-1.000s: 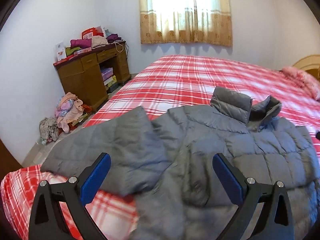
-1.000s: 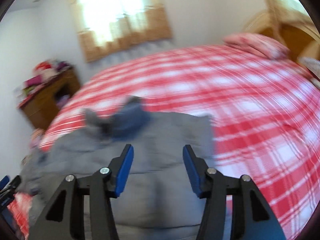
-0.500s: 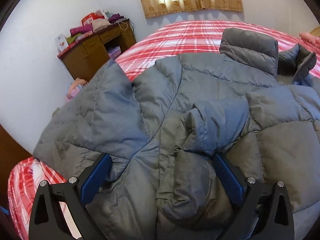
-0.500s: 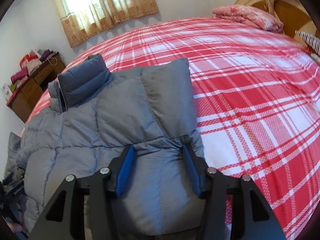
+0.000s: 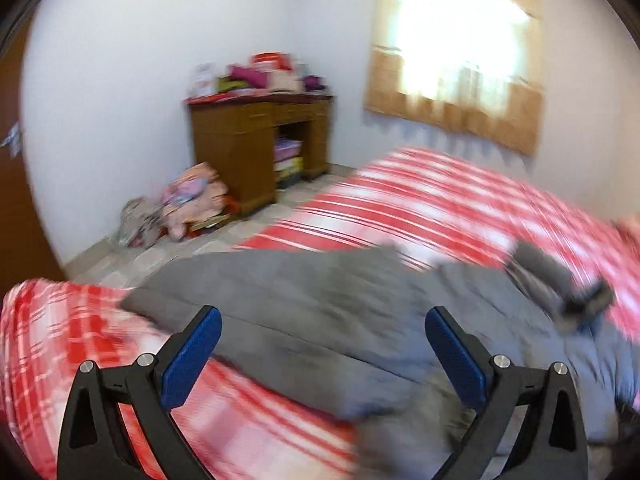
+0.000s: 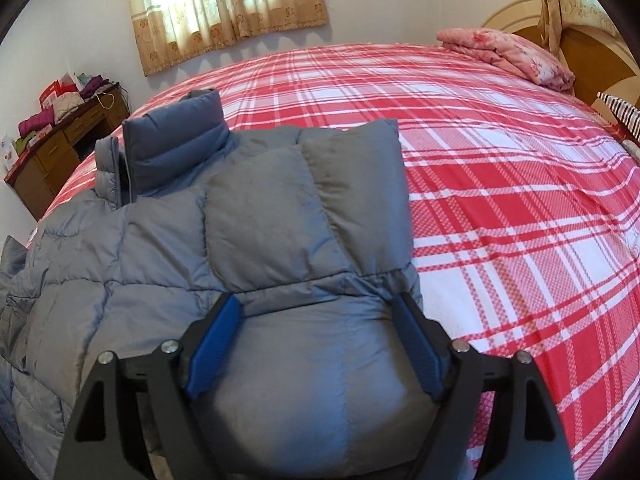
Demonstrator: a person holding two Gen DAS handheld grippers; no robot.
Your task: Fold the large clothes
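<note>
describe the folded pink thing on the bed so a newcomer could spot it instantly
Start at the bed with the red-and-white plaid sheet and look to its far right end, by the wooden headboard. The folded pink blanket lies there: floral, unlike the grey puffer jacket nearer the camera.

White walls [image 5: 140, 60], a bright curtained window [image 6: 224, 4], and a cluttered wooden desk [image 5: 256, 140] beside the plaid bed [image 6: 500, 180].

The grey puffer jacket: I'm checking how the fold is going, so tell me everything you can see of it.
The grey puffer jacket is quilted, padded, slightly shiny cloth with a tall stand-up collar. It lies on the red plaid bed, near its edge. One sleeve is folded across the body; its cuff end bulges between the fingers of the right gripper. The blurred left view shows the other sleeve spread flat, ahead of the open left gripper, which grips nothing.
</note>
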